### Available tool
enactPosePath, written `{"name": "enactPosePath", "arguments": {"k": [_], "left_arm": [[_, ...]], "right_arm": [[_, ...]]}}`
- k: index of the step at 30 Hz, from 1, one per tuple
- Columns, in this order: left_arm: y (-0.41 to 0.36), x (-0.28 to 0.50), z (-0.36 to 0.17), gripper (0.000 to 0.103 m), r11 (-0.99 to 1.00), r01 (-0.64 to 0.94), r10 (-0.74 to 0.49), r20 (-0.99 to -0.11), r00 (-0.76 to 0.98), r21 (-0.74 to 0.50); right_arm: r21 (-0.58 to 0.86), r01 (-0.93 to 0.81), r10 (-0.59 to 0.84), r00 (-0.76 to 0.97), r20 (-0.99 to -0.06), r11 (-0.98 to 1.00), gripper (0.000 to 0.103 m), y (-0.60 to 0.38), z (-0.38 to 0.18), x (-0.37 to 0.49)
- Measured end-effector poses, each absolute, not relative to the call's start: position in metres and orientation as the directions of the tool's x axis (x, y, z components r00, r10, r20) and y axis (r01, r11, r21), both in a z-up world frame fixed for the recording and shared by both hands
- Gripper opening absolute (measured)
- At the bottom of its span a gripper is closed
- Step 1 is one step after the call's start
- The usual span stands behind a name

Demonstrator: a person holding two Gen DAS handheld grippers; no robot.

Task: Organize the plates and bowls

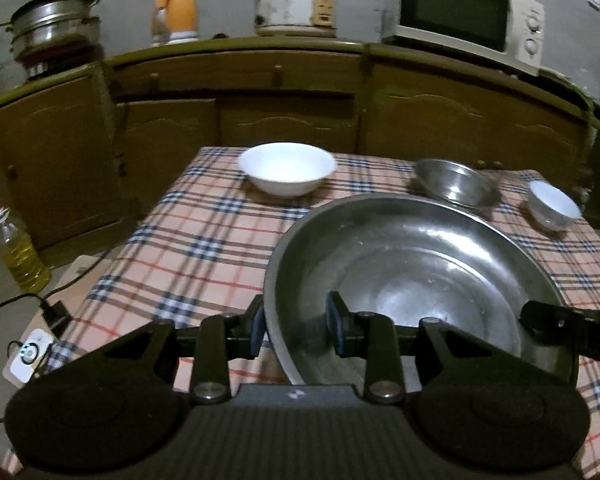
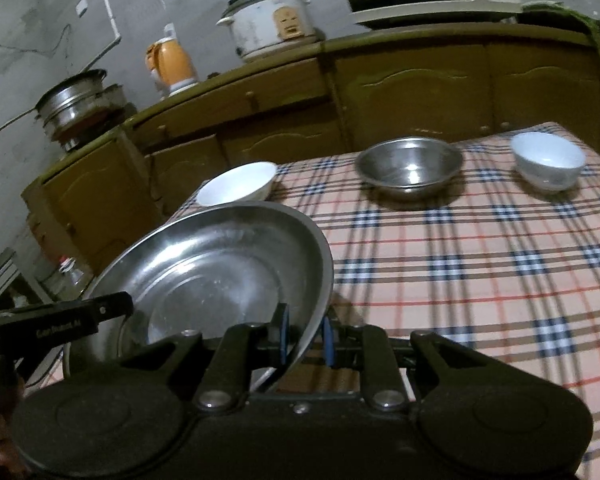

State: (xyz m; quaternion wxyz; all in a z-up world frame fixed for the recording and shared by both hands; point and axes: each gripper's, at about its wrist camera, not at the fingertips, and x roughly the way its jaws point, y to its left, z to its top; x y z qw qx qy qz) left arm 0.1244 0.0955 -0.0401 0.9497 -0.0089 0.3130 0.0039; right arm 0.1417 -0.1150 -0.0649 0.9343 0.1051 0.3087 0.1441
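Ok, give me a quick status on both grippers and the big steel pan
Left gripper and right gripper both clamped on big steel pan rim, opposite sides. Pan tilted above checked tablecloth. Nothing blocking.

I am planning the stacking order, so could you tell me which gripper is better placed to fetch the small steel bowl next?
Probably the right gripper: the small steel bowl sits on its side of the table. Both it and the left gripper are clamped on the large steel basin's rim, so the basin goes down first.

Right gripper [image 2: 305,336] clamps the rim of a tilted steel basin [image 2: 220,268] near the tabletop's [image 2: 480,264] left edge; three bowls line the far edge.
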Motion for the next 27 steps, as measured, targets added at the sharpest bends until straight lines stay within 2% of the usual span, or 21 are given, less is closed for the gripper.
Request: {"name": "enactPosePath", "arguments": {"k": [27], "left_arm": [[0.186,0.178,-0.087,0.032,0.991,-0.131,0.082,-0.663,0.744,-0.024]], "right_arm": [[0.225,-0.288,0.365,0.702,-0.612,0.931,0.024,-0.005,-0.116,0.212]]}}
